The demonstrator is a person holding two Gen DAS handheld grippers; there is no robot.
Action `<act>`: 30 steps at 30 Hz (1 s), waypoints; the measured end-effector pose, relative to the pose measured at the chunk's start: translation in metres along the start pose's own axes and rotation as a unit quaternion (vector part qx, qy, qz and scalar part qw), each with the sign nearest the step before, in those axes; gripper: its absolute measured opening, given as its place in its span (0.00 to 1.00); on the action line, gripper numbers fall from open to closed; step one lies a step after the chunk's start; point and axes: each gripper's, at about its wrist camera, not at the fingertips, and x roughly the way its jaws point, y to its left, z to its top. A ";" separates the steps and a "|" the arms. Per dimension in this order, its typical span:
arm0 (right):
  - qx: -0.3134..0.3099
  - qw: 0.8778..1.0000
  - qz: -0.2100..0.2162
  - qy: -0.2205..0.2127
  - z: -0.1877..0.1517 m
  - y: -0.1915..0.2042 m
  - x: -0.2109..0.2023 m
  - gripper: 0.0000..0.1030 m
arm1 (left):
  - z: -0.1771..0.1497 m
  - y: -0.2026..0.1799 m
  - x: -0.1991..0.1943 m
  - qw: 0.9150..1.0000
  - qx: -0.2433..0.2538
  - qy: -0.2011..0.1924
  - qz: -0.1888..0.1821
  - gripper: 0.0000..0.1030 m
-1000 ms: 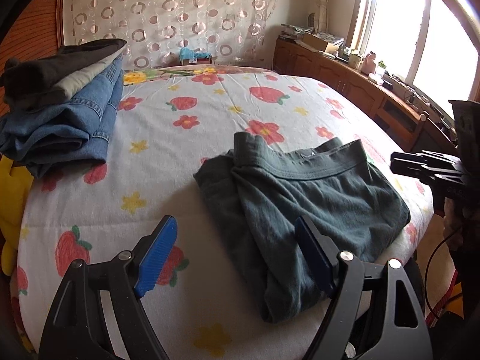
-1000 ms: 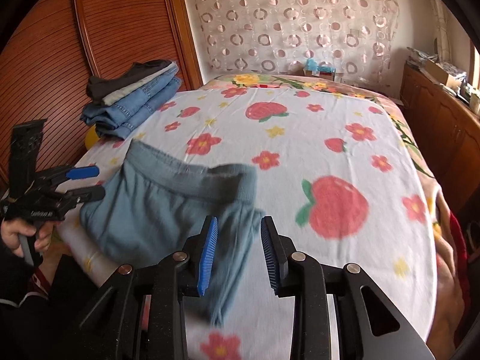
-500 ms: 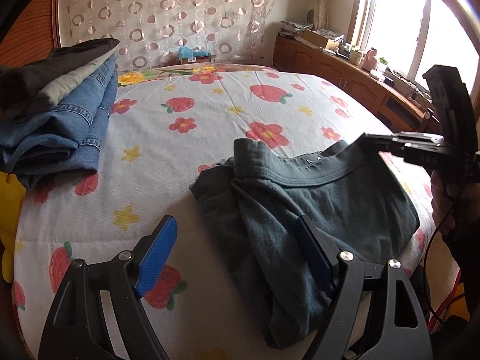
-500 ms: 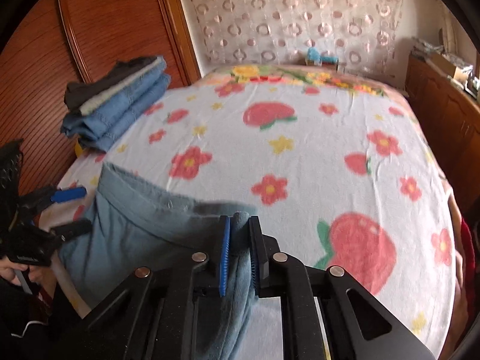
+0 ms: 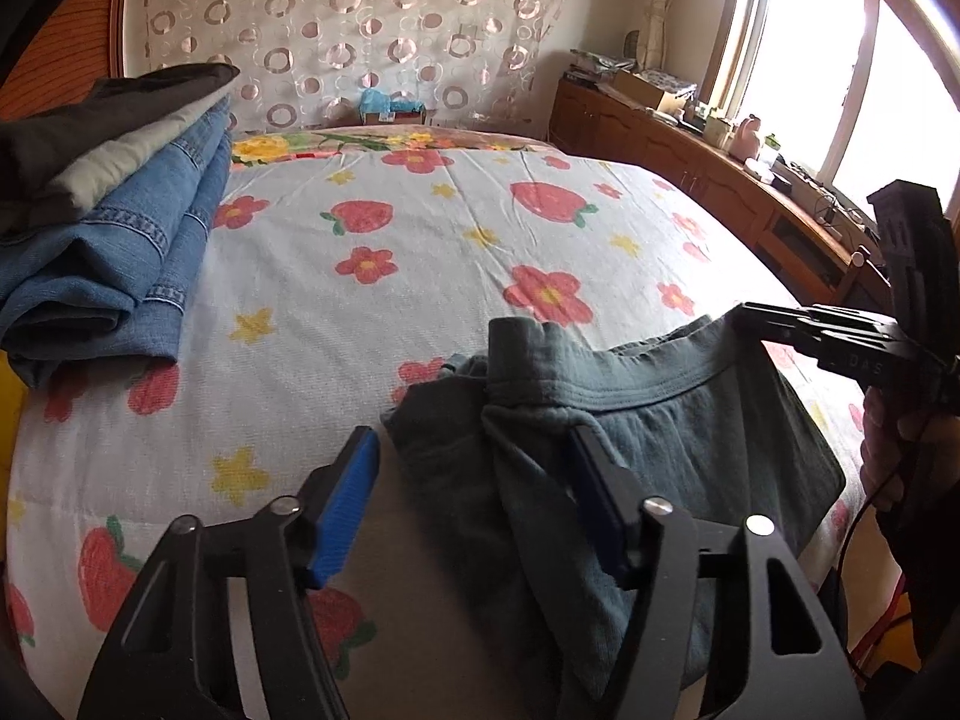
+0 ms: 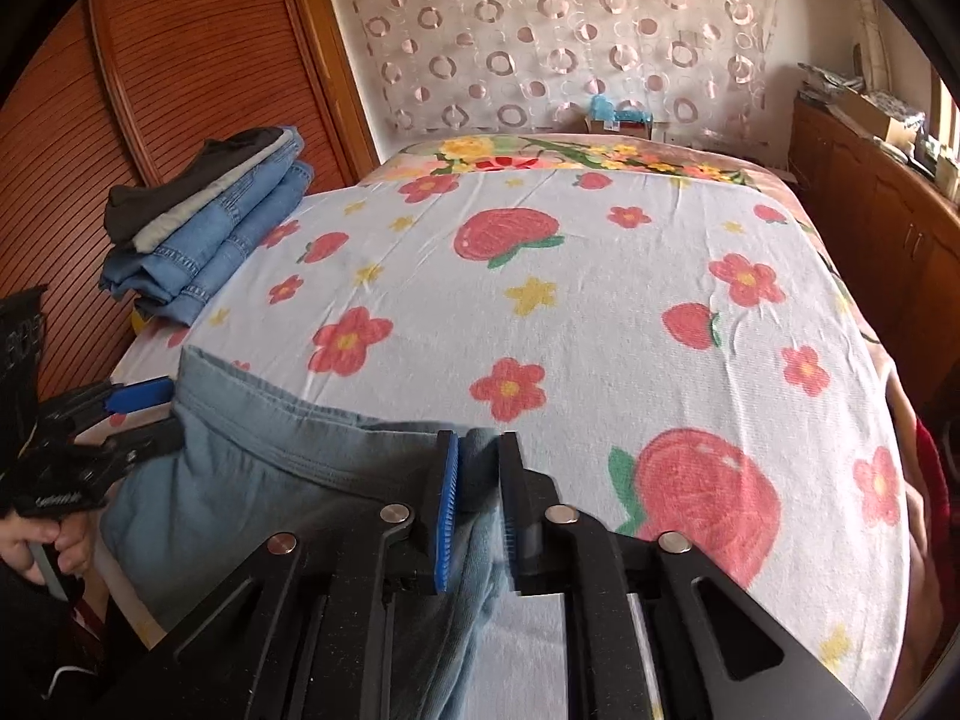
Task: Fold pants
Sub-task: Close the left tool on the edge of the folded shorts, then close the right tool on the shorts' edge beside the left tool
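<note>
The grey-green folded pants [image 5: 648, 450] lie at the near edge of the bed, and they also show in the right wrist view [image 6: 288, 480]. My left gripper [image 5: 474, 468] is open, its jaws astride the left corner of the waistband without closing on it. It shows in the right wrist view [image 6: 141, 414] at the pants' left end. My right gripper [image 6: 477, 480] is shut on the right corner of the waistband. It also shows in the left wrist view [image 5: 750, 312], pinching that corner.
A stack of folded jeans and dark clothes [image 5: 102, 228] sits on the bed's far left, also in the right wrist view [image 6: 210, 234]. The strawberry-print sheet [image 6: 600, 276] covers the bed. A wooden cabinet [image 5: 690, 150] runs under the window on the right.
My right gripper moved onto the waistband's right corner and closed on it. My left gripper moved forward so its open jaws straddle the left corner.
</note>
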 end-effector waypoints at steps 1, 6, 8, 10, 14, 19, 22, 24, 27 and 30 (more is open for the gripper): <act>-0.004 1.000 -0.002 -0.001 -0.002 0.001 -0.005 0.25 | 0.000 0.000 0.002 1.000 -0.001 0.003 -0.004 0.54; -0.009 1.000 0.007 0.003 -0.017 0.005 -0.021 0.36 | 0.001 -0.002 0.007 1.000 0.000 0.009 -0.001 0.51; -0.005 1.000 0.014 0.008 -0.024 0.004 -0.025 0.37 | 0.000 -0.001 0.009 1.000 -0.002 0.011 -0.001 0.51; -0.001 1.000 0.012 0.012 -0.030 0.002 -0.027 0.37 | -0.001 0.000 0.010 1.000 -0.004 0.013 -0.002 0.51; 0.005 1.000 0.005 0.016 -0.033 -0.001 -0.028 0.37 | -0.002 0.000 0.010 1.000 -0.002 0.011 -0.003 0.51; 0.008 1.000 -0.002 0.021 -0.032 0.002 -0.022 0.37 | -0.003 -0.001 0.009 1.000 0.002 0.009 -0.012 0.39; 0.001 1.000 -0.011 0.023 -0.031 0.007 -0.017 0.37 | -0.003 -0.004 0.009 1.000 0.006 0.009 -0.021 0.31; -0.008 1.000 -0.015 0.022 -0.031 0.012 -0.016 0.37 | -0.003 -0.005 0.008 1.000 0.008 0.008 -0.021 0.30; -0.021 0.999 -0.019 0.020 -0.032 0.018 -0.015 0.37 | -0.003 -0.004 0.009 1.000 0.005 0.009 -0.026 0.30; -0.028 0.999 -0.019 0.020 -0.033 0.019 -0.014 0.30 | -0.002 -0.003 0.009 0.999 0.003 0.009 -0.031 0.29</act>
